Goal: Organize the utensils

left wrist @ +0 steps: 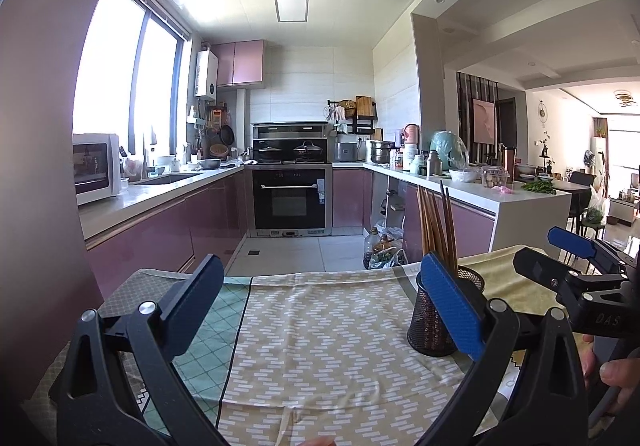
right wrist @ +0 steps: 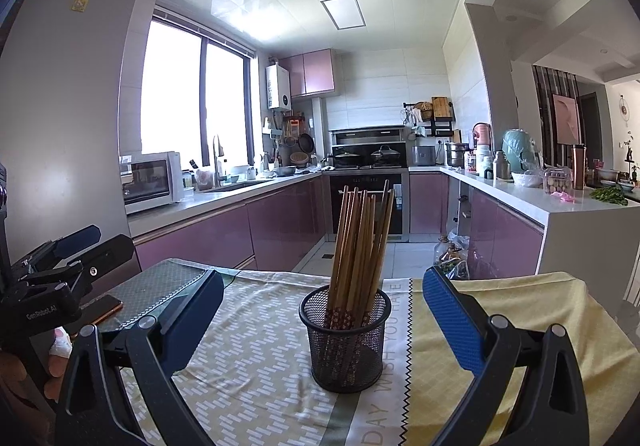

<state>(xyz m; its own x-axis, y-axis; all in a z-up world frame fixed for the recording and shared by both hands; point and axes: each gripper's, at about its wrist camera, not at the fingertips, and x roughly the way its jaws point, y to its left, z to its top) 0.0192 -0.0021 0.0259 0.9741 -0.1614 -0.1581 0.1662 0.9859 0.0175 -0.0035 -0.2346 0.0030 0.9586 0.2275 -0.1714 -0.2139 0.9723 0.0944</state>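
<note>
A black mesh cup [right wrist: 346, 342] stands upright on the cloth-covered table, holding several wooden chopsticks [right wrist: 362, 242] that lean fanned out. My right gripper [right wrist: 322, 304] is open, its fingers spread on either side of the cup and a little short of it, holding nothing. In the left wrist view the mesh cup [left wrist: 434, 320] with the chopsticks [left wrist: 434, 224] sits at the right, partly hidden behind my blue right finger pad [left wrist: 452, 310]. My left gripper [left wrist: 320, 288] is open over bare cloth, nothing between its fingers. The right gripper [left wrist: 560, 258] shows at the far right edge.
Patterned cloths [left wrist: 320, 330] cover the table [right wrist: 500, 318]. A phone [right wrist: 102, 308] lies at the table's left edge near the left gripper [right wrist: 80, 250]. Beyond the table lie a kitchen floor, purple cabinets [right wrist: 224, 234], an oven [left wrist: 292, 200] and a white counter [right wrist: 560, 206].
</note>
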